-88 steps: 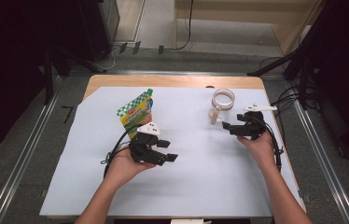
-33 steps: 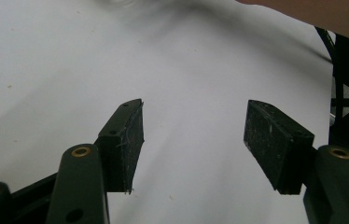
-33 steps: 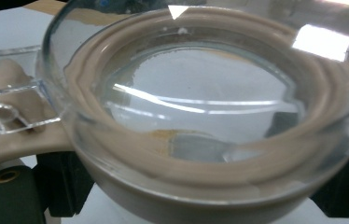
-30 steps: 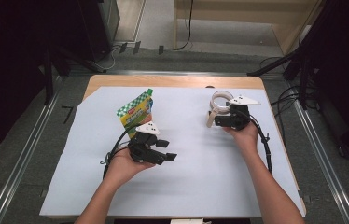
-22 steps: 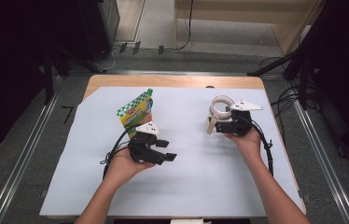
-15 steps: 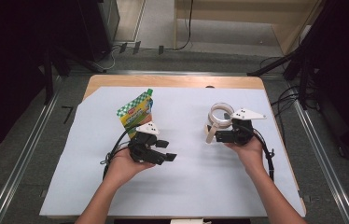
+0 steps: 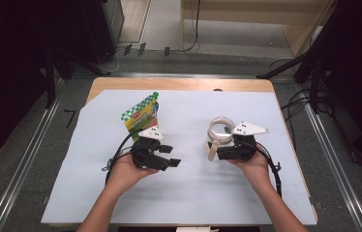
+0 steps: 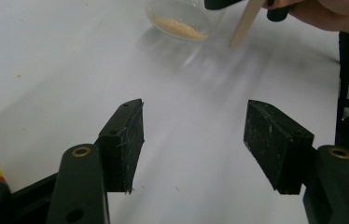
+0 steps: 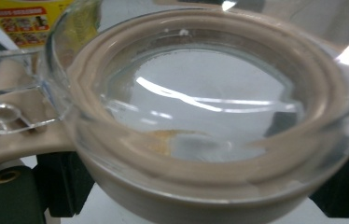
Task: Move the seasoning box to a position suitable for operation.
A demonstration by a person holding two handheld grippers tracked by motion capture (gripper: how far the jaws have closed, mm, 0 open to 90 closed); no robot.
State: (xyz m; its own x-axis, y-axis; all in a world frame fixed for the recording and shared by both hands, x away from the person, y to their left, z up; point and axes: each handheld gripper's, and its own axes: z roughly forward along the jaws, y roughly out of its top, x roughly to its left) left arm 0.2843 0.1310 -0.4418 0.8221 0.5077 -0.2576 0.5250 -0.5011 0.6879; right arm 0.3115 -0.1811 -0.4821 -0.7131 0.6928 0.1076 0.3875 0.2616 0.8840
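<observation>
Your clear glass jar [image 7: 221,129] has a beige rim and a beige handle, with tan powder at its bottom. The pouch [image 7: 142,113] shows green-and-white checks, yellow and a red label. Both hand-held grippers are black with grey plates. A white sheet [image 7: 188,193] covers the light wooden counter [image 7: 179,84].

Glossy clear plastic container [image 9: 200,116] with matt beige rim; matt black gripper pads [image 8: 128,142] (scuffed), on smooth white sheet [image 7: 193,193].
</observation>
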